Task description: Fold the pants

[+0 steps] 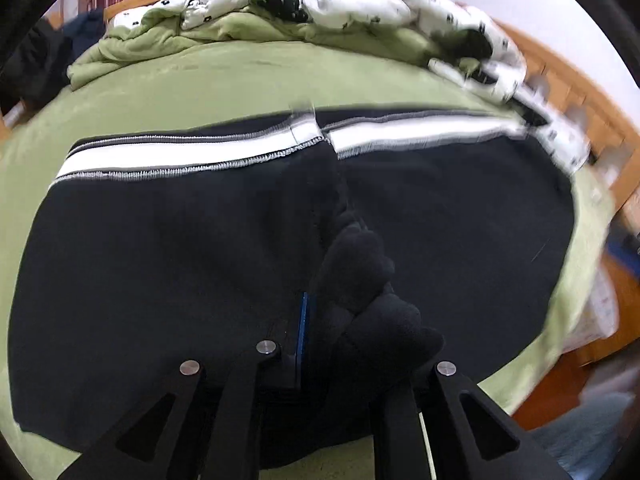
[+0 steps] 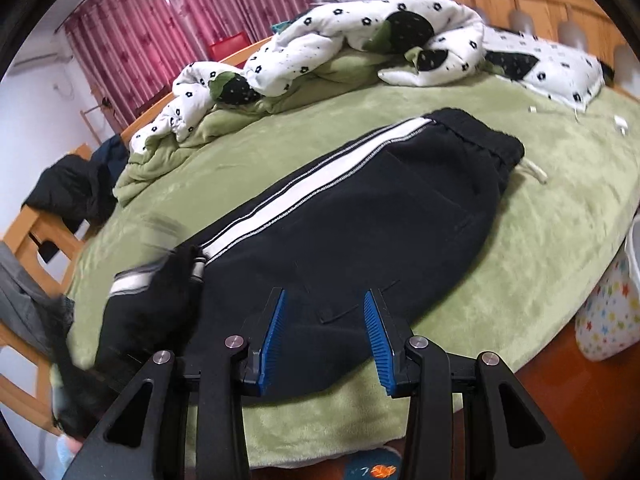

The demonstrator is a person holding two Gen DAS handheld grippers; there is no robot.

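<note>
Black pants [image 2: 360,216] with a white side stripe [image 2: 296,196] lie flat on the green bed sheet [image 2: 540,216], waistband at the far right. In the left wrist view the pants [image 1: 160,264] fill the frame and my left gripper [image 1: 340,280] is shut on a bunched fold of the black fabric [image 1: 360,264]; one blue pad [image 1: 303,320] shows beside it. My right gripper [image 2: 325,332] is open and empty, its blue pads [image 2: 276,332] hovering over the near edge of the pants. The lifted, blurred leg end [image 2: 160,292] shows at the left.
A white patterned quilt [image 2: 332,40] and a green blanket [image 2: 168,160] are piled at the far side of the bed. A wooden headboard [image 2: 540,4] stands at the right. Red curtains [image 2: 160,28], dark clothes on a chair [image 2: 68,188] and a star-patterned bin [image 2: 608,312] surround the bed.
</note>
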